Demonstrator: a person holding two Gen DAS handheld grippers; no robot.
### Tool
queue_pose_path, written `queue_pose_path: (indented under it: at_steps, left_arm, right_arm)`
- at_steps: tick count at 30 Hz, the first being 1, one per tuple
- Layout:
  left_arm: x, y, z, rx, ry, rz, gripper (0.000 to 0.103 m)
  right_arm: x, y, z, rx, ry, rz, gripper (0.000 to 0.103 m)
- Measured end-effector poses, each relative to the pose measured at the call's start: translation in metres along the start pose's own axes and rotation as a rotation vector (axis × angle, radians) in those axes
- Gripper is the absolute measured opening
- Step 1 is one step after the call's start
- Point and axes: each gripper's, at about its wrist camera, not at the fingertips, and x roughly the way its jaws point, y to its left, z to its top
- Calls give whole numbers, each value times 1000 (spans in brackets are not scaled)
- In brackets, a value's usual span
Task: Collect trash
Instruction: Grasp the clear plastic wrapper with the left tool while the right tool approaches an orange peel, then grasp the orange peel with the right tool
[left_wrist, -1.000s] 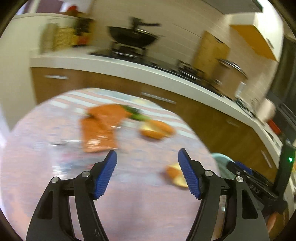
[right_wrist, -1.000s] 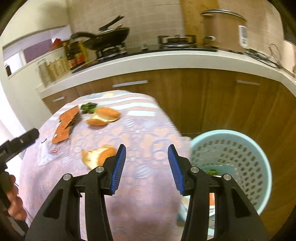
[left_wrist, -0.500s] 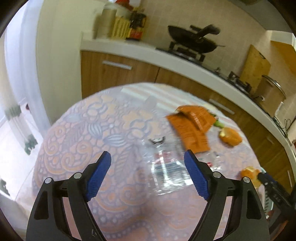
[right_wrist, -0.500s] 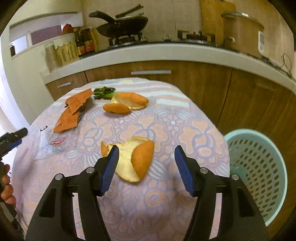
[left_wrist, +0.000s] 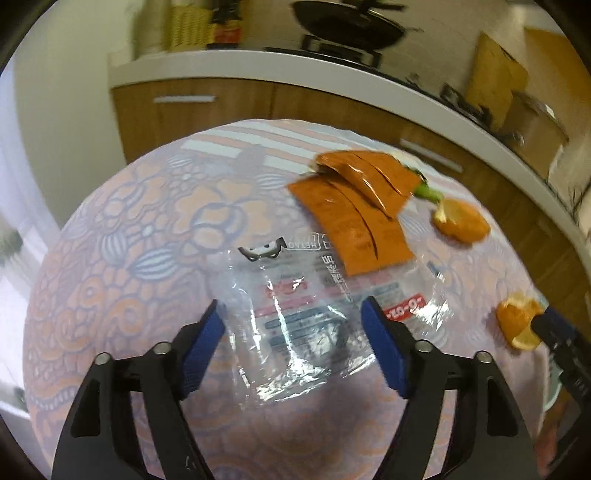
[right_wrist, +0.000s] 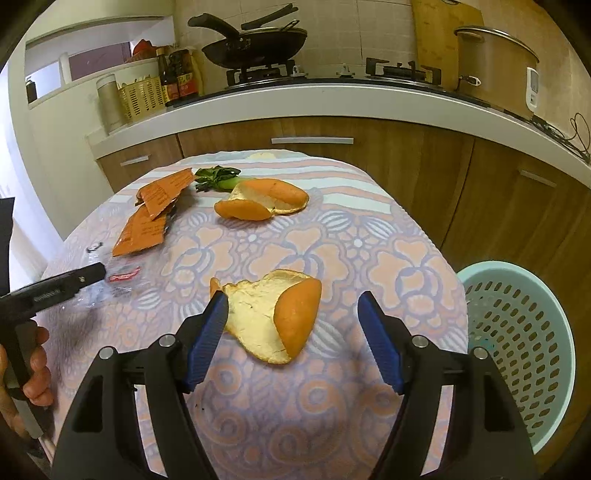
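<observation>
My biggest worry is the clear plastic wrapper (left_wrist: 295, 314): it lies flat and slick on the desk (left_wrist: 129, 229), so when my left claw (left_wrist: 291, 347) squeezes, the pads may slide over it or pinch the tablecloth instead. The orange peel (right_wrist: 273, 317) under my right claw (right_wrist: 290, 336) is curled and springy (it could flip out sideways), and a dropped piece might miss the mint basket (right_wrist: 517, 332) standing off the desk's right edge.

Both claws are wide apart and grasp nothing. The left one's jaws have just been narrowing, straddling the wrapper's near part without pressing it. The right one's jaws have just been spreading; its left pad sits at the peel's left edge, contact uncertain. Farther off lie orange packets (left_wrist: 354, 206), a second peel (right_wrist: 262, 203) and a green stalk (right_wrist: 218, 177).
</observation>
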Motion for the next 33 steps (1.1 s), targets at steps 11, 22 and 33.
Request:
queue_pose_path:
  at_steps: [11, 22, 33]
  left_arm:
    - [-4, -17, -8, 105, -22, 80, 7]
    - [-48, -16, -12, 81, -79, -58, 3]
    - [-81, -18, -11, 61, -137, -117, 3]
  right_arm:
    - [-1, 5, -1, -10, 4, 5, 73]
    - [18, 13, 2, -34, 102, -3, 81]
    - [30, 31, -1, -94, 166, -25, 81]
